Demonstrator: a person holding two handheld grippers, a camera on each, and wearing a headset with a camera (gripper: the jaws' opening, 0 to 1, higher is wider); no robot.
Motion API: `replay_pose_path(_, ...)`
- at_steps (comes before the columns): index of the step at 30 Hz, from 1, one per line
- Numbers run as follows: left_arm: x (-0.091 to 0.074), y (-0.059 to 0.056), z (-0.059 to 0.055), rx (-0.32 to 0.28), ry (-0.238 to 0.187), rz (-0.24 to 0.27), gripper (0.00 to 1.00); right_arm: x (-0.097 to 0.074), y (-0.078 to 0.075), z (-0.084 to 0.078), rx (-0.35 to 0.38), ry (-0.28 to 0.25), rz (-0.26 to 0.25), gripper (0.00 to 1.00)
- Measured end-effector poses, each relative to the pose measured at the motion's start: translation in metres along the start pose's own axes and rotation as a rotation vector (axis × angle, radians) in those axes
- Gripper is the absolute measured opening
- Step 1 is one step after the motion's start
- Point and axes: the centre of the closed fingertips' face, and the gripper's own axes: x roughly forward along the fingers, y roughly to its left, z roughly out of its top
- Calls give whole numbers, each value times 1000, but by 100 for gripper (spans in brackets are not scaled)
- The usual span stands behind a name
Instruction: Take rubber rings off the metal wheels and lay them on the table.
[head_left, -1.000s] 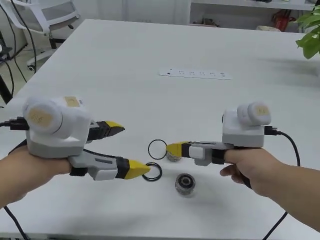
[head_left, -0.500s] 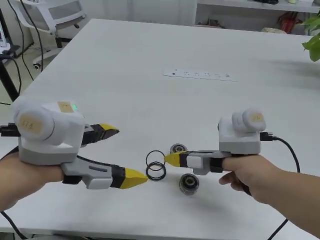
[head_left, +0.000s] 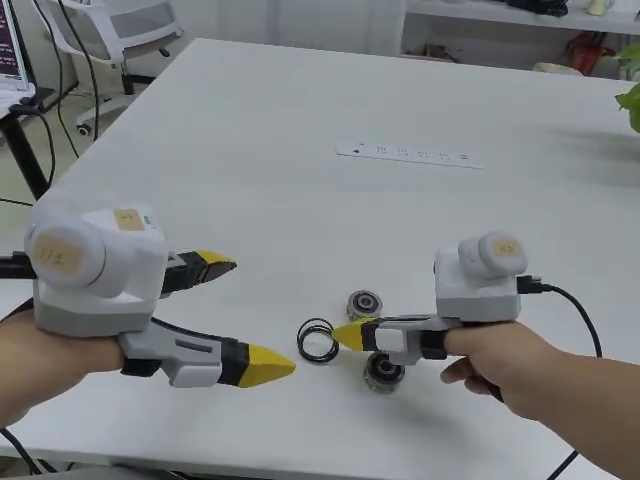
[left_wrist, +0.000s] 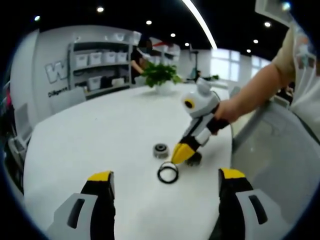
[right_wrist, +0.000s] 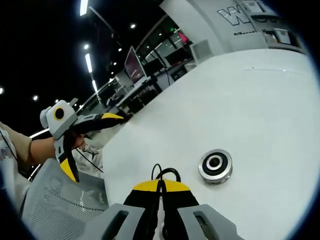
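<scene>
Two black rubber rings lie overlapping on the white table. My right gripper is shut, and its yellow tips pinch the edge of the thin rubber ring low over the table. One metal wheel stands just beyond that gripper. A second metal wheel sits partly under its body. My left gripper hovers open and empty to the left of the rings. Beyond the rings, the left gripper view takes in the right gripper and a wheel.
A white power strip lies farther back on the table. The near table edge runs just below both hands. A chair stands off the far left corner. A potted plant stands at the table's far end.
The right gripper has drawn back from the far wheel toward me, bringing the thin ring onto the other ring. The left gripper has pulled slightly back to the left.
</scene>
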Motion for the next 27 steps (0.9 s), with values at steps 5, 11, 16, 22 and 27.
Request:
replay_pose_path(5,-1,-1,-2,-5,5,2,87,1,-3,-2,-5,8,-12,0)
replay_pose_path(11,-2,-2,-4,-12,9,3,87,1,-4,-3,-15,11,-21,0)
replay_pose_path(16,-3,-3,-5,-13,10,7,87,2,-5,-3,-31,10,-31,2)
replay_pose_path(22,-4,-3,-7,-18,13,10,87,2,-5,-3,-44,11,-37,7)
replay_pose_path(27,-6,-2,-6,-19,14,15,87,0,-5,-2,-61,10,-44,12)
